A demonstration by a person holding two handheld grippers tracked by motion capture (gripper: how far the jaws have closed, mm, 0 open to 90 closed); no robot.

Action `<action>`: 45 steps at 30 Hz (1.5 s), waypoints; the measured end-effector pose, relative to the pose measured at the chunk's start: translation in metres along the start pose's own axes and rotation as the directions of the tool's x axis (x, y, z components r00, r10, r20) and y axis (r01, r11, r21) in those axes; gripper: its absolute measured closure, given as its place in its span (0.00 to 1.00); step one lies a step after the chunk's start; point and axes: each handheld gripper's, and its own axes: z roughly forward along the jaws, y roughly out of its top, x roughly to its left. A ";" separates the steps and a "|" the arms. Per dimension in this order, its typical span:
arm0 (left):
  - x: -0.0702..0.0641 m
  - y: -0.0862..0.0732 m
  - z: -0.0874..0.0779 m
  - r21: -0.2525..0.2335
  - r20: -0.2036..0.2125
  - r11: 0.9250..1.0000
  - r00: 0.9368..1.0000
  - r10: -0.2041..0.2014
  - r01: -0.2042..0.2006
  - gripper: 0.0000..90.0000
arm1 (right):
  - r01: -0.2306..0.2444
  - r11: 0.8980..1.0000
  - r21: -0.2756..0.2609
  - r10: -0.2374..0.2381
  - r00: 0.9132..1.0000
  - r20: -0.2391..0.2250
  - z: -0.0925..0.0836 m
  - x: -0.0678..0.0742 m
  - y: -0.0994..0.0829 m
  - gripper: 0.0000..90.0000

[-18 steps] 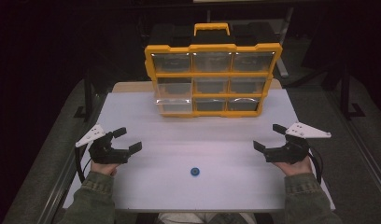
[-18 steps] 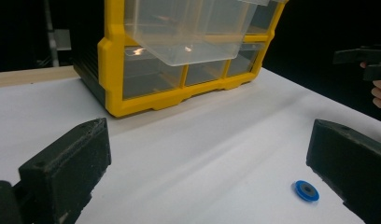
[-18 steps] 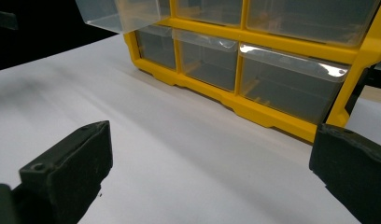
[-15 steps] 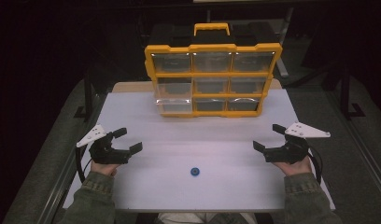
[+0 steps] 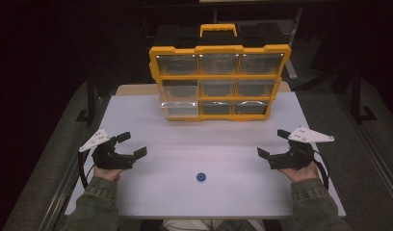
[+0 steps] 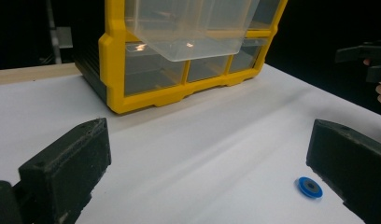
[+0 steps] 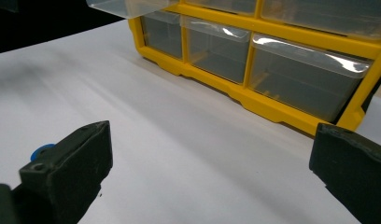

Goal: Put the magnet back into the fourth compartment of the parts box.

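— From the high view?
— A yellow drawer organizer (image 5: 218, 82) stands at the white table's (image 5: 233, 192) far edge, drawers clear, contents unreadable; dark room around. A blue washer (image 5: 201, 177) lies between the left gripper (image 5: 128, 145) and right gripper (image 5: 273, 144), both with jaws apart, empty.
— Left gripper view?
— One clear drawer (image 6: 193, 28) pulled out; washer beside its right jaw.
— Right gripper view?
— Washer peeks behind its left jaw

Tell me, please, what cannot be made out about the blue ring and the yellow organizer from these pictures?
- Blue ring: too small in the high view to identify; in the right gripper view a jaw hides most of it.
- Organizer drawers: contents unreadable, glare and dim light.
- Pulled-out drawer: cut off by the left gripper view's top edge.
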 end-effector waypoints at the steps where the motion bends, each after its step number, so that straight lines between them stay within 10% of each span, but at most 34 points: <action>1: 0.000 0.000 0.000 0.001 0.000 1.000 1.000 0.000 0.000 0.00 | 0.004 1.000 0.002 -0.004 1.000 -0.002 0.001 0.001 0.000 0.00; 33: 0.001 -0.001 0.002 0.013 -0.005 1.000 1.000 0.000 0.000 0.00 | 0.111 0.991 0.076 -0.100 0.986 -0.136 0.023 0.035 0.030 0.00; 45: 0.002 -0.001 0.001 0.010 -0.011 1.000 1.000 0.003 -0.003 0.00 | 0.175 0.978 0.113 -0.150 0.968 -0.201 0.034 0.053 0.045 0.00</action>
